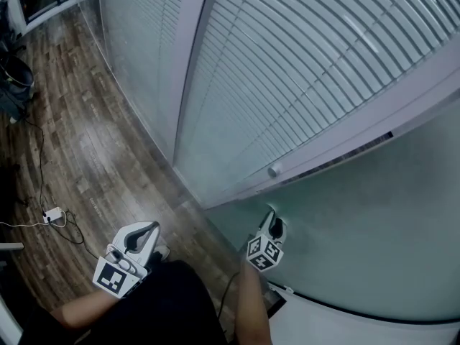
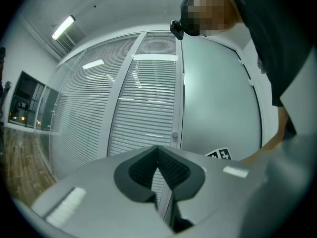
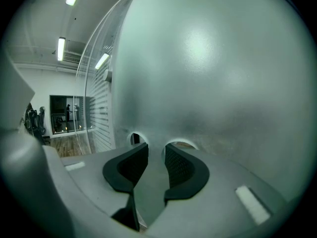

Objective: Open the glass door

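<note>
Glass door [image 1: 359,214], frosted — R tool [image 1: 272,218] tips against it, jaws half-spread, empty; L tool [image 1: 151,228] pinched closed, empty.

Dim, cool indoor light from ceiling strip lights [image 2: 63,27], soft glare on frosted glass door [image 3: 198,43], fisheye-dark corners.

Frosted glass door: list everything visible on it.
The glass door is a frosted, pale grey-green pane, plain and upright, next to a panel of slatted blinds. A small round knob sits on the frame at its edge. The right gripper, jaws apart and empty, has its tips at the glass, seemingly touching.
</note>
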`<action>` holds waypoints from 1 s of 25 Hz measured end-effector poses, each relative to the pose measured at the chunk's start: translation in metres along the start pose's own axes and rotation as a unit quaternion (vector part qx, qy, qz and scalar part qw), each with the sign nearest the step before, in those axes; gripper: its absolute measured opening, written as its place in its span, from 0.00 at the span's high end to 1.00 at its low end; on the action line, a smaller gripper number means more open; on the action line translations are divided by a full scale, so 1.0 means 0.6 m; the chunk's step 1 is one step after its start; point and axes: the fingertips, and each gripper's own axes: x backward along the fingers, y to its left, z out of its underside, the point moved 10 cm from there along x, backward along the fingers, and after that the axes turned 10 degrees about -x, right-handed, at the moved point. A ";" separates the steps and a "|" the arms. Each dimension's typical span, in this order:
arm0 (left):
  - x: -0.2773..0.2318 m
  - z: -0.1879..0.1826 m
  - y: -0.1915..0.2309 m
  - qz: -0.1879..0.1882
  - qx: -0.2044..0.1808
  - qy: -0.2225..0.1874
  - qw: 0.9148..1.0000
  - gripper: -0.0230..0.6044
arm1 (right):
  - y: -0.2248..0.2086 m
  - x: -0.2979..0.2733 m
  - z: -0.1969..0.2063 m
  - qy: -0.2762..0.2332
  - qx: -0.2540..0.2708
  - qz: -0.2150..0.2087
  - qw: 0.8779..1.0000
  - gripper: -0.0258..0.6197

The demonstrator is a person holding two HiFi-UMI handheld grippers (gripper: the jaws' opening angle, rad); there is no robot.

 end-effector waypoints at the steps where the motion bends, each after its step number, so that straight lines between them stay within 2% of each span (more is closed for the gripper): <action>1: 0.003 -0.002 0.001 0.000 0.001 0.000 1.000 0.96 | 0.000 0.002 -0.002 -0.001 0.001 0.000 1.000 0.79; 5: 0.021 -0.016 0.011 -0.003 0.001 0.000 1.000 0.96 | 0.007 0.016 -0.018 -0.004 0.005 0.001 1.000 0.79; 9: 0.036 -0.004 0.026 0.007 -0.001 -0.010 1.000 0.96 | 0.017 0.026 0.008 -0.004 0.006 0.003 1.000 0.79; 15: 0.036 -0.006 0.017 0.052 0.005 -0.024 0.998 0.96 | 0.029 0.052 0.012 -0.010 0.011 -0.002 1.000 0.79; 20: 0.044 -0.034 0.016 0.084 0.020 -0.039 0.995 0.96 | 0.052 0.103 -0.008 -0.008 0.020 -0.007 1.000 0.79; 25: 0.047 -0.023 0.010 0.121 0.036 -0.047 0.991 0.96 | 0.066 0.146 0.010 -0.011 0.020 -0.007 1.000 0.79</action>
